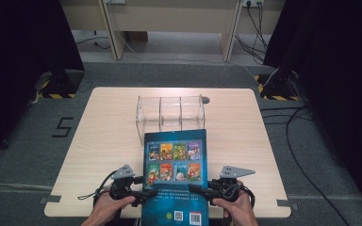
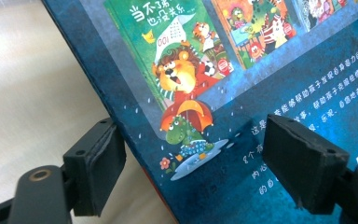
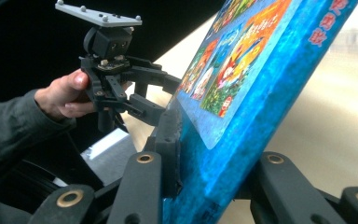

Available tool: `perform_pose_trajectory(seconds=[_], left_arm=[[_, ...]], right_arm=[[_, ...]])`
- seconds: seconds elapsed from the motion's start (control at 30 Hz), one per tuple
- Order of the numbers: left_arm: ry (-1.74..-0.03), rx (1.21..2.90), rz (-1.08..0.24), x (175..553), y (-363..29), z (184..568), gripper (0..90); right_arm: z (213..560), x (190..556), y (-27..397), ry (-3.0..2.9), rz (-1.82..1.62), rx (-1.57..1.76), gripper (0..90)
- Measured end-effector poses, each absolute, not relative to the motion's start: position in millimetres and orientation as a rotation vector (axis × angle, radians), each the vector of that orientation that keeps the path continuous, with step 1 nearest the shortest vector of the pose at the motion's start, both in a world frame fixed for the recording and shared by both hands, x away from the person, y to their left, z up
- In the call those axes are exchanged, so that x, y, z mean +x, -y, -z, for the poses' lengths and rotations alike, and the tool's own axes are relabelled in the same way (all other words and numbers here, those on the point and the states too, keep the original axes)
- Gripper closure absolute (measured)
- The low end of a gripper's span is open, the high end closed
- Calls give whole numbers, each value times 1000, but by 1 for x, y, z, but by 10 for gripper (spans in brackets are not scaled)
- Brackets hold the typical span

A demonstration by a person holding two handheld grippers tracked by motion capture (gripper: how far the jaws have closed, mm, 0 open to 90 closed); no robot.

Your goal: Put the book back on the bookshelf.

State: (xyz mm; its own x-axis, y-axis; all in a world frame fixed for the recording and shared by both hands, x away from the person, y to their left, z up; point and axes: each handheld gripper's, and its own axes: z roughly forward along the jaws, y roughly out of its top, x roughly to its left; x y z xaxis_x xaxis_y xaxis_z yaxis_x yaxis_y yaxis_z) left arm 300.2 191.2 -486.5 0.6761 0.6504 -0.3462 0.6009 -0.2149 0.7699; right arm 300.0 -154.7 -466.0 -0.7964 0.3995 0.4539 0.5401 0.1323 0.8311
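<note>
A blue picture book (image 1: 175,160) with cartoon panels on its upward-facing cover is held between both grippers above the table's (image 1: 103,136) near edge. My left gripper (image 1: 141,190) clamps the book's left edge and my right gripper (image 1: 199,189) clamps its right edge. In the left gripper view one jaw sits under the book (image 2: 242,70) and the other on its cover, the left gripper (image 2: 198,163) shut on it. In the right gripper view my right gripper (image 3: 219,172) pinches the book (image 3: 261,60), which tilts up off the table. A hand holds the left gripper (image 3: 154,109) beyond.
A clear acrylic organizer (image 1: 169,113) with three compartments stands mid-table, just beyond the book's far edge. A small dark round disc (image 1: 205,100) lies behind it. Black curtains and stand bases with yellow-black tape (image 1: 59,89) flank the table.
</note>
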Motion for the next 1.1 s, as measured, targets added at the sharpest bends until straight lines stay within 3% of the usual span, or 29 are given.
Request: perform_pose_trajectory(seconds=[0.37,0.67,0.87,1.1], left_arm=[[-952,1818,-150,300,-193,467,193],[-892,1742,-222,305,-205,438,213],[-874,1746,-226,301,-205,445,234],[-878,1826,-140,299,-204,465,227]], right_arm=[[441,294,148,2414,1883,-821,719],[430,296,141,2544,1952,-625,786],[436,296,144,2560,1977,-545,787],[441,296,148,2547,1987,-533,787]])
